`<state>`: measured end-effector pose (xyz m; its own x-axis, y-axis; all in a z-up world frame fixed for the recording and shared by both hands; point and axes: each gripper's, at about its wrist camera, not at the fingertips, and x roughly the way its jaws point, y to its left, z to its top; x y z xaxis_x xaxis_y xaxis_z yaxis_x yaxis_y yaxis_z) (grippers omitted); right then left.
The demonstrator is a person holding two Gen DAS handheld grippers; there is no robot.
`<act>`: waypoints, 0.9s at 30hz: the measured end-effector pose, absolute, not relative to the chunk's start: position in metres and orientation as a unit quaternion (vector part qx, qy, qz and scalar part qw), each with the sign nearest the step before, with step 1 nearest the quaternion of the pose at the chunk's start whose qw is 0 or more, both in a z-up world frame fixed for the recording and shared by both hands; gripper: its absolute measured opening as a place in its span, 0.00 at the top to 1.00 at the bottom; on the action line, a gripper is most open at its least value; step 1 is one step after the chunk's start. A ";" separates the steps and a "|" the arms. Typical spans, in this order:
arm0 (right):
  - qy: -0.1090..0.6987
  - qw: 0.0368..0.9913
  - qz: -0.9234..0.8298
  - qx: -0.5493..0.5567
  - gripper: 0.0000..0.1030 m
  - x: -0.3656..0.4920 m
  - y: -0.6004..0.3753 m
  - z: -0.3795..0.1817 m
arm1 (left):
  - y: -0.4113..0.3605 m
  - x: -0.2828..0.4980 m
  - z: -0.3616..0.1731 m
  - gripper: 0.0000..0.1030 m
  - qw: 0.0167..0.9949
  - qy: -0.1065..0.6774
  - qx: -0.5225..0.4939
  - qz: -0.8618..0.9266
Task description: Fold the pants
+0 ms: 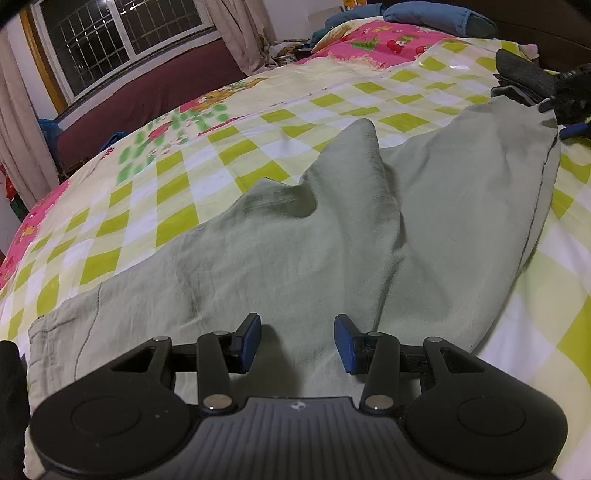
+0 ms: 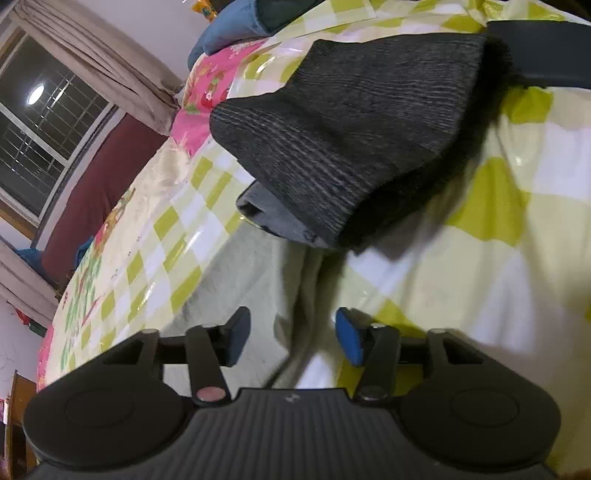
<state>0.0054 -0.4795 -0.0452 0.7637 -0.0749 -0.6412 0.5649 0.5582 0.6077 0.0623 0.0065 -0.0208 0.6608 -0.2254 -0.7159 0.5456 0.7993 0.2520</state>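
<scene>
Pale green pants [image 1: 314, 240] lie rumpled on the checked bedsheet [image 1: 147, 206], with one raised peak of cloth in the middle. My left gripper [image 1: 297, 341] is open and empty, low over the near end of the pants. My right gripper [image 2: 291, 336] is open and empty, straddling an edge of the pants [image 2: 240, 288] at their far end. In the left wrist view the right gripper [image 1: 570, 107] shows at the far right edge of the pants.
A dark grey striped folded garment [image 2: 351, 129] lies just beyond my right gripper, also seen in the left wrist view [image 1: 524, 74]. Blue pillows [image 1: 436, 16] sit at the bed's head. A window and curtains [image 1: 236, 33] stand beyond the bed's far side.
</scene>
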 end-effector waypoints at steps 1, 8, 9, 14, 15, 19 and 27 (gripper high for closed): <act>0.284 0.837 -0.188 0.429 0.36 0.012 -0.478 -0.046 | 0.006 0.062 -0.021 0.45 0.882 0.349 0.230 -0.218; 0.264 0.823 -0.149 0.480 0.96 0.014 -0.473 -0.037 | 0.003 0.061 -0.017 0.45 0.879 0.351 0.240 -0.218; 0.243 0.832 -0.145 0.478 0.96 0.004 -0.474 -0.024 | 0.004 0.060 -0.015 0.45 0.879 0.350 0.239 -0.220; 0.173 0.856 -0.166 0.457 0.96 -0.059 -0.485 0.021 | 0.006 0.050 -0.014 0.39 0.878 0.347 0.236 -0.232; 0.186 0.856 -0.182 0.446 0.96 -0.063 -0.487 0.018 | 0.005 0.048 -0.016 0.38 0.878 0.346 0.236 -0.231; 0.289 0.829 -0.224 0.423 0.96 -0.066 -0.489 -0.022 | 0.004 0.042 -0.018 0.37 0.879 0.342 0.241 -0.228; 0.293 0.819 -0.254 0.423 0.96 -0.087 -0.483 -0.032 | 0.017 0.033 -0.015 0.37 0.881 0.340 0.244 -0.221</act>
